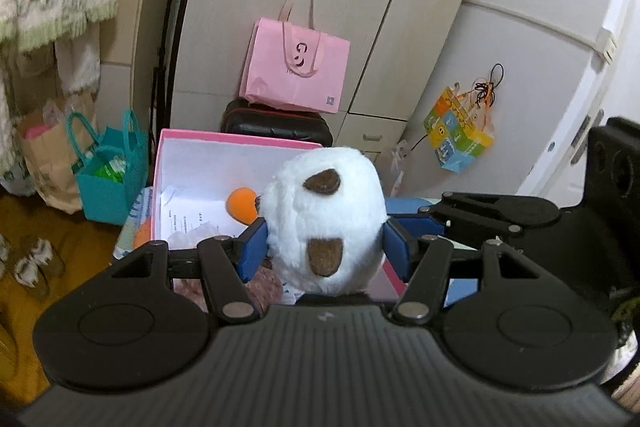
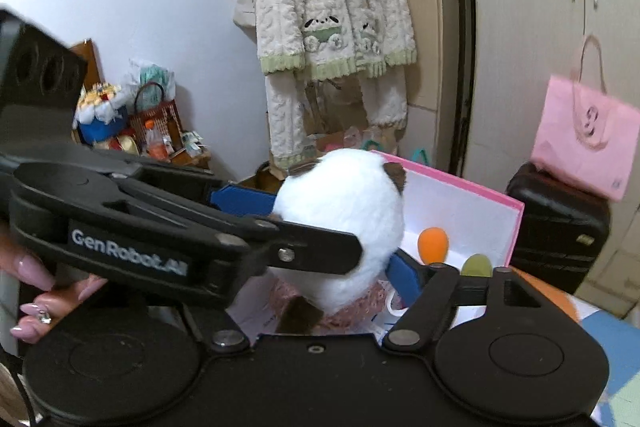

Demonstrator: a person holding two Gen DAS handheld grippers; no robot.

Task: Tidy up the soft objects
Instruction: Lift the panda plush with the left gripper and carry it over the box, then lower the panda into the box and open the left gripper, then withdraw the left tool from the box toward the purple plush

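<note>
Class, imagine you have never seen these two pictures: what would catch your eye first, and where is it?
First, the fluffy white plush toy with brown patches, pinched between the left gripper's blue pads at the centre. Behind it lies an open pink box holding an orange ball. A pink bag stands against the cupboards.

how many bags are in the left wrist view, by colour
pink bag: 1
teal bag: 1
brown paper bag: 1
multicolour bag: 1
total: 4
</note>
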